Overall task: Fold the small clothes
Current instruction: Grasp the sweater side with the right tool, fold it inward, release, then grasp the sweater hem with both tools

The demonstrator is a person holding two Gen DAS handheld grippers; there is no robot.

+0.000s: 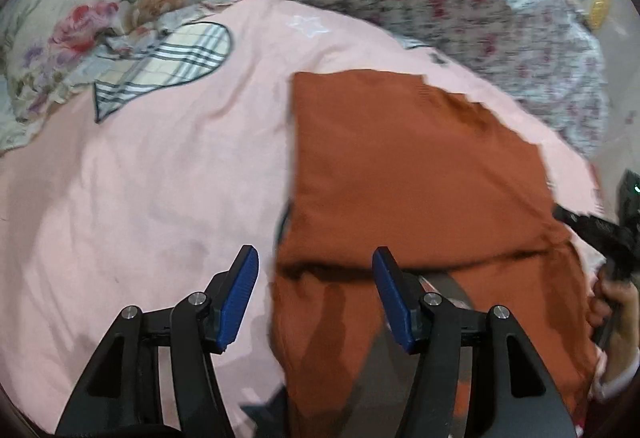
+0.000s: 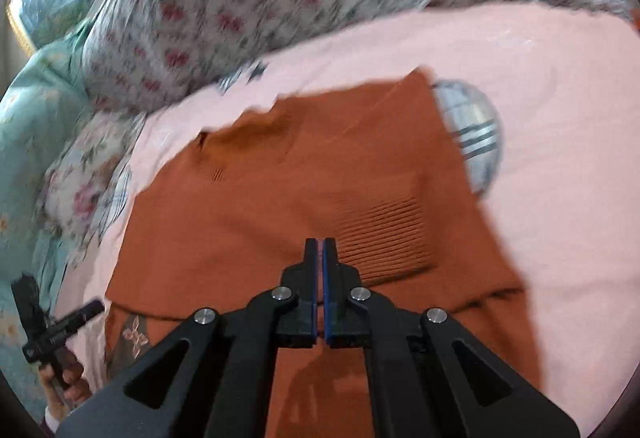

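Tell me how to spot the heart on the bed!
Find the big pink blanket covering the bed. Near its far left edge, beside the rose-print pillow, sits a checked heart patch. It is the only plaid, dark-outlined shape; the orange garment nearby is plain.

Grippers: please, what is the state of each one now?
Left gripper: open, holding nothing.
Right gripper: closed, nothing visibly held, over the orange garment.

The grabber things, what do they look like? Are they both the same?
Yes, they match. The left gripper and the right gripper both have black, angular linkage arms joined by round silver pins. Each ends in two flat fingers with ribbed blue pads on the inner faces. No cables show.
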